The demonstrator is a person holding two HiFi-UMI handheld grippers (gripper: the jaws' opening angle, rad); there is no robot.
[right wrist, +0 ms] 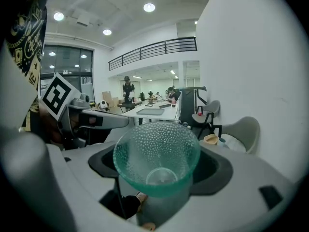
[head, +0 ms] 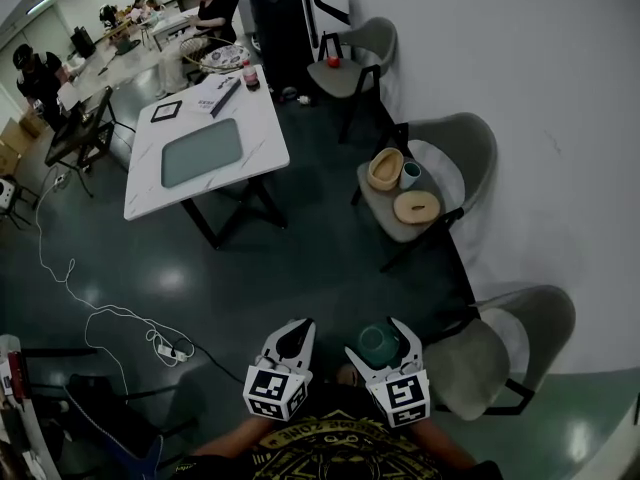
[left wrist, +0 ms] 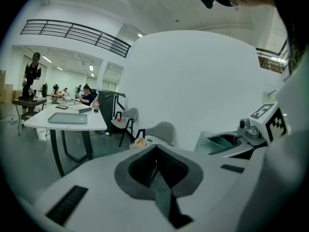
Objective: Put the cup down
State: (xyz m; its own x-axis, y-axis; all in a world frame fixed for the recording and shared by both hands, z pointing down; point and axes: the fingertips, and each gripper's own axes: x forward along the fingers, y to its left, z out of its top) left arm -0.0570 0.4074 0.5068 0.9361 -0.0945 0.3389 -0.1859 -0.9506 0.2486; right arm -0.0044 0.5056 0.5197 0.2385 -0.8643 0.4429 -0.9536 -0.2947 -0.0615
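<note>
Head view: my right gripper [head: 378,336] grips the green glass cup [head: 377,349], at 3 o'clock from my left gripper [head: 293,336]. Left gripper view: my jaws are closed and empty, with the cup at 2 o'clock. Right gripper view: the cup sits centred between my jaws.

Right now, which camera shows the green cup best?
The right gripper view: the green cup fills its centre, gripped between the jaws, bumpy glass clear. The head view shows only its small rim; the left gripper view catches part of its side.
</note>
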